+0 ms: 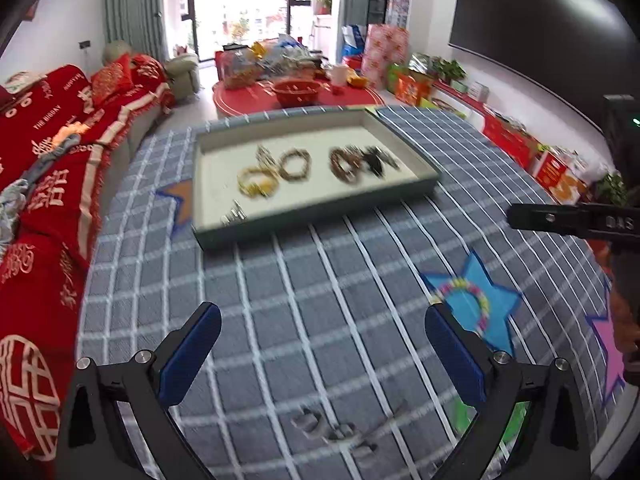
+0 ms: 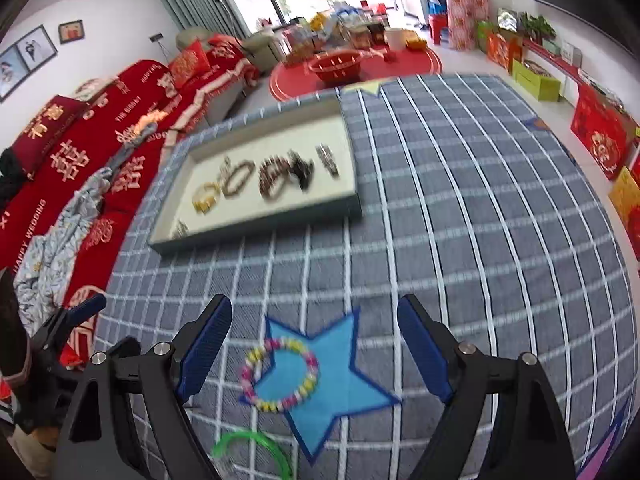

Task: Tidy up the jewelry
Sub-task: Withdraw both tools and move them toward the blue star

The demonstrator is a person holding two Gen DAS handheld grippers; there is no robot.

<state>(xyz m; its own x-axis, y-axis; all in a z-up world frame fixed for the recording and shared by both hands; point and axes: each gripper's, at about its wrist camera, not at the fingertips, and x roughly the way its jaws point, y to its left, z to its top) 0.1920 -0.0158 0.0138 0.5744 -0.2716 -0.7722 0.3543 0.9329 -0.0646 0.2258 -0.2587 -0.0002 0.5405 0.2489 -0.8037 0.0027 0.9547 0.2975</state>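
A grey tray point(image 1: 320, 206) with a cream lining holds several bracelets point(image 1: 294, 164) and clips; it also shows in the right wrist view point(image 2: 256, 226). A pastel bead bracelet point(image 2: 280, 374) lies on a blue star patch point(image 2: 340, 384), also seen in the left wrist view point(image 1: 466, 300). A green bangle point(image 2: 256, 448) lies near it. A silver chain piece point(image 1: 340, 430) lies on the cloth. My left gripper point(image 1: 322, 354) is open and empty above the chain piece. My right gripper point(image 2: 314, 346) is open and empty just above the bead bracelet.
The table wears a grey checked cloth point(image 1: 320, 300) with star patches, one pink point(image 1: 608, 356), one orange point(image 1: 180, 200). A red sofa point(image 1: 52, 160) stands left. A red round table point(image 1: 296, 96) with clutter stands behind. Gift boxes point(image 1: 556, 168) line the right wall.
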